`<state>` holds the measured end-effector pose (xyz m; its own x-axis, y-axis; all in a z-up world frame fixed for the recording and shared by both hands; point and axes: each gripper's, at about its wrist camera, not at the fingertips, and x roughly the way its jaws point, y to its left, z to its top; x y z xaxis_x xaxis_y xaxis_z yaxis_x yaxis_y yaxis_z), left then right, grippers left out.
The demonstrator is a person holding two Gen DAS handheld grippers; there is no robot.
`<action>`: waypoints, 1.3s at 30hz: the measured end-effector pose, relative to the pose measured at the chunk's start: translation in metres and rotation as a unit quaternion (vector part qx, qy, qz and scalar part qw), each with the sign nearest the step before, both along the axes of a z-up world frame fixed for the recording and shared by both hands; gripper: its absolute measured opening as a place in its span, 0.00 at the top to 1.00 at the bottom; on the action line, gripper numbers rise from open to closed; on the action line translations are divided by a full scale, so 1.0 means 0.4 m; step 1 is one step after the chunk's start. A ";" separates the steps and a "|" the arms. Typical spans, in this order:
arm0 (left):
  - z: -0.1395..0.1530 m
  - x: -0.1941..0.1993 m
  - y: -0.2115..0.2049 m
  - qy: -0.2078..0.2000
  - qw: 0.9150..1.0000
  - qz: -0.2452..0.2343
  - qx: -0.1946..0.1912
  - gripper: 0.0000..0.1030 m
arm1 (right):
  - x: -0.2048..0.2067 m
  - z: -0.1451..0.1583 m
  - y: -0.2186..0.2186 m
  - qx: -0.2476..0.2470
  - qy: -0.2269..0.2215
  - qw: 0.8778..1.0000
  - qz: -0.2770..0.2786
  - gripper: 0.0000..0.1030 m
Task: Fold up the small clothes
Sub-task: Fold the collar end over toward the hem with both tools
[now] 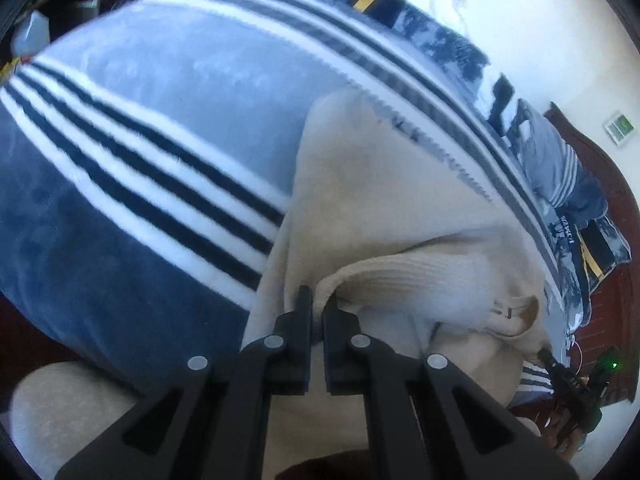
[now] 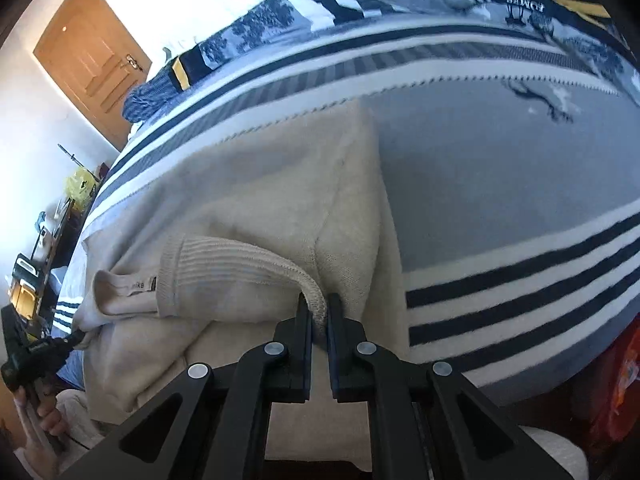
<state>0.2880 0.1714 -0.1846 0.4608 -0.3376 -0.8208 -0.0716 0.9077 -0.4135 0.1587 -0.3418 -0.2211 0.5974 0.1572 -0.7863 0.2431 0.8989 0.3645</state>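
Note:
A cream knitted garment [image 1: 380,208] lies on a blue, grey and white striped blanket [image 1: 160,92] over a bed. My left gripper [image 1: 318,300] is shut on the ribbed hem of the garment [image 1: 420,276] at one end. My right gripper [image 2: 319,304] is shut on the same ribbed hem [image 2: 240,264] at its other end. The cream garment [image 2: 280,184] spreads away from both grippers across the blanket [image 2: 500,184]. Each gripper shows small in the other's view: my right gripper [image 1: 554,364] at the far right, my left gripper [image 2: 52,346] at the far left.
Pillows and patterned bedding [image 2: 256,28] lie at the bed's far side. A wooden door [image 2: 92,60] stands at the back left. A cluttered shelf [image 2: 36,248] runs along the left wall. A dark wooden headboard [image 1: 592,152] stands to the right. A person's hand [image 2: 48,412] holds the left gripper.

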 end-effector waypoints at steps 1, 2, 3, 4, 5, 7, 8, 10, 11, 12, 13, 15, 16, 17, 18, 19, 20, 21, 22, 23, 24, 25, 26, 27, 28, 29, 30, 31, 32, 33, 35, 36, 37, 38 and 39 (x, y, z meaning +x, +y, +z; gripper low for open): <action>0.011 -0.002 0.004 -0.006 1.000 -0.001 0.001 0.96 | -0.013 0.008 -0.005 0.003 -0.010 1.000 -0.005 0.94; 0.020 -0.014 0.005 -0.011 1.000 -0.001 0.007 0.96 | -0.034 0.018 -0.013 0.007 -0.019 1.000 -0.015 0.94; 0.016 -0.024 0.004 -0.009 1.000 0.000 0.016 0.95 | -0.035 0.014 -0.014 0.009 -0.018 1.000 -0.020 0.94; 0.006 -0.029 0.001 -0.004 1.000 0.000 0.025 0.94 | -0.046 0.001 -0.020 0.014 -0.009 1.000 -0.026 0.94; -0.017 -0.036 0.002 0.006 0.999 -0.007 0.041 0.94 | -0.048 -0.013 -0.026 0.021 0.002 0.999 -0.028 0.93; -0.059 -0.042 -0.003 0.045 0.997 -0.010 0.069 0.91 | -0.049 -0.054 -0.036 0.044 0.036 0.998 -0.036 0.91; -0.056 -0.036 -0.001 0.049 0.997 -0.013 0.066 0.91 | -0.050 -0.060 -0.041 0.052 0.044 0.997 -0.039 0.90; -0.021 -0.045 -0.005 0.024 0.997 -0.019 0.067 0.71 | -0.081 -0.032 -0.045 0.061 0.019 0.997 -0.049 0.86; 0.003 -0.058 -0.007 0.006 0.997 -0.017 0.076 0.60 | -0.095 -0.023 -0.043 0.059 0.012 0.997 -0.051 0.74; 0.022 -0.074 -0.005 -0.008 0.997 -0.011 0.080 0.43 | -0.118 -0.006 -0.036 0.057 0.000 0.997 -0.052 0.53; 0.036 -0.091 -0.003 -0.017 0.997 -0.005 0.077 0.40 | -0.140 0.004 -0.030 0.058 -0.008 0.997 -0.050 0.45; 0.049 -0.107 0.007 -0.017 0.998 -0.003 0.058 0.40 | -0.172 0.020 -0.015 0.068 -0.020 0.997 -0.044 0.38; 0.051 -0.109 0.009 -0.009 0.999 0.000 0.045 0.40 | -0.182 0.022 -0.010 0.082 -0.022 0.996 -0.039 0.37; 0.050 -0.098 0.007 0.004 0.999 0.002 0.033 0.40 | -0.182 0.020 -0.006 0.095 -0.020 0.995 -0.032 0.37; 0.048 -0.092 0.008 0.018 1.000 0.007 0.018 0.40 | -0.168 0.017 0.000 0.101 -0.017 0.994 -0.030 0.37; 0.043 -0.082 0.010 0.039 0.999 0.016 -0.001 0.40 | -0.159 0.013 0.003 0.111 -0.009 0.993 -0.029 0.37; 0.035 -0.071 0.012 0.056 0.998 0.023 -0.018 0.40 | -0.148 0.010 0.003 0.122 -0.004 0.992 -0.030 0.37; 0.026 -0.058 0.009 0.078 0.996 0.037 -0.040 0.40 | -0.132 0.001 -0.002 0.136 0.004 0.990 -0.035 0.37; 0.023 -0.057 0.002 0.090 0.994 0.045 -0.049 0.40 | -0.124 -0.004 0.002 0.147 0.013 0.988 -0.043 0.37; 0.016 -0.052 -0.005 0.107 0.991 0.060 -0.061 0.40 | -0.110 -0.017 -0.005 0.180 0.026 0.982 -0.059 0.37; 0.014 -0.040 -0.014 0.118 0.988 0.069 -0.072 0.40 | -0.106 -0.028 -0.013 0.212 0.031 0.975 -0.066 0.37; 0.013 -0.035 -0.016 0.119 0.987 0.067 -0.080 0.40 | -0.095 -0.041 -0.013 0.241 0.039 0.967 -0.072 0.37; 0.017 -0.018 -0.030 0.119 0.987 0.061 -0.091 0.40 | -0.079 -0.057 -0.013 0.266 0.053 0.959 -0.084 0.37; 0.018 -0.006 -0.032 0.125 0.986 0.067 -0.090 0.40 | -0.075 -0.067 -0.013 0.278 0.058 0.954 -0.092 0.37; 0.014 0.003 -0.026 0.137 0.983 0.084 -0.090 0.40 | -0.061 -0.077 -0.014 0.287 0.070 0.949 -0.106 0.37; 0.009 0.011 -0.018 0.147 0.979 0.099 -0.099 0.40 | -0.055 -0.082 -0.020 0.291 0.076 0.947 -0.114 0.37; -0.003 0.024 -0.005 0.161 0.973 0.117 -0.119 0.40 | -0.046 -0.086 -0.027 0.301 0.078 0.942 -0.128 0.37; -0.016 0.037 0.004 0.175 0.968 0.132 -0.124 0.40 | -0.039 -0.088 -0.036 0.302 0.084 0.939 -0.140 0.37; -0.027 0.043 0.012 0.184 0.965 0.144 -0.121 0.40 | -0.030 -0.091 -0.044 0.298 0.093 0.938 -0.153 0.37; -0.039 0.048 0.019 0.194 0.961 0.156 -0.117 0.40 | -0.022 -0.094 -0.051 0.291 0.102 0.937 -0.162 0.35; -0.068 0.056 0.026 0.208 0.955 0.174 -0.117 0.40 | -0.008 -0.107 -0.060 0.285 0.117 0.936 -0.170 0.34; -0.076 0.059 0.024 0.210 0.955 0.175 -0.113 0.40 | -0.002 -0.110 -0.064 0.286 0.118 0.935 -0.171 0.34; -0.081 0.058 0.022 0.214 0.956 0.174 -0.105 0.40 | 0.001 -0.114 -0.066 0.285 0.120 0.936 -0.170 0.34; -0.084 0.051 0.015 0.215 0.958 0.169 -0.090 0.40 | 0.005 -0.116 -0.064 0.280 0.124 0.937 -0.166 0.34; -0.086 0.044 0.006 0.211 0.961 0.160 -0.076 0.43 | 0.006 -0.116 -0.063 0.273 0.126 0.940 -0.162 0.35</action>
